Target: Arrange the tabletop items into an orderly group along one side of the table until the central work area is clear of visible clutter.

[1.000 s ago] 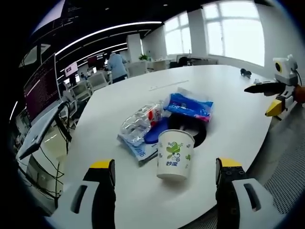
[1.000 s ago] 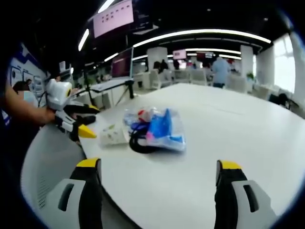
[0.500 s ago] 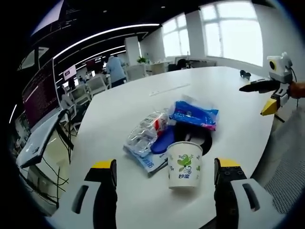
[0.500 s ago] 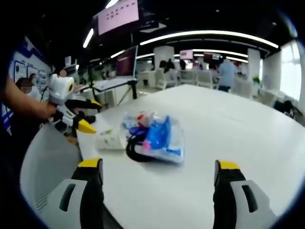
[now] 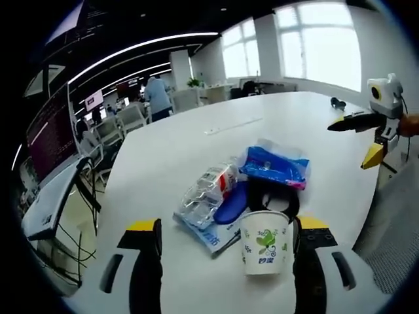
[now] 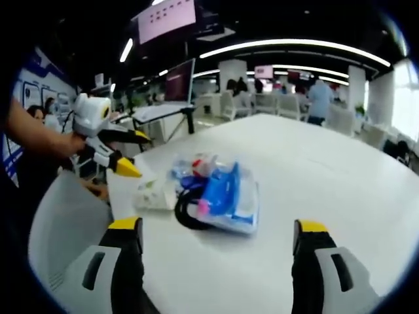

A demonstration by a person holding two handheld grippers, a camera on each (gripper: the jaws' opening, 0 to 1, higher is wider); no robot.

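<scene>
Since a second ago the paper cup (image 5: 264,241) has slid toward my left gripper's (image 5: 222,261) right jaw and now stands just beside it; I take that as my hand moving, not the cup. Both my pairs of jaws are spread wide and hold nothing.

Taking the cup as my landmark: the white table (image 5: 190,140) carries everything, and the clutter sits in one heap near its near edge. Just behind the cup lies a black cable loop (image 5: 275,196). Touching that loop on the far side is a blue wipes pack (image 5: 275,165), soft and crinkly. Behind and to the left of the cup is a crushed clear plastic bottle (image 5: 206,190), resting on a flat blue packet (image 5: 209,229).

In the right gripper view my right gripper (image 6: 219,268) looks at the same heap, the cup (image 6: 152,194) at its left end and the left gripper (image 6: 108,154) hanging above it.

I judge the cup light and thin-walled, easy to crush or tip: take it around the middle of the wall, gently. The bottle looks slippery and springy; its neck is the surest hold. The cable could drag the wipes pack along. Chairs and screens stand well beyond the table.
</scene>
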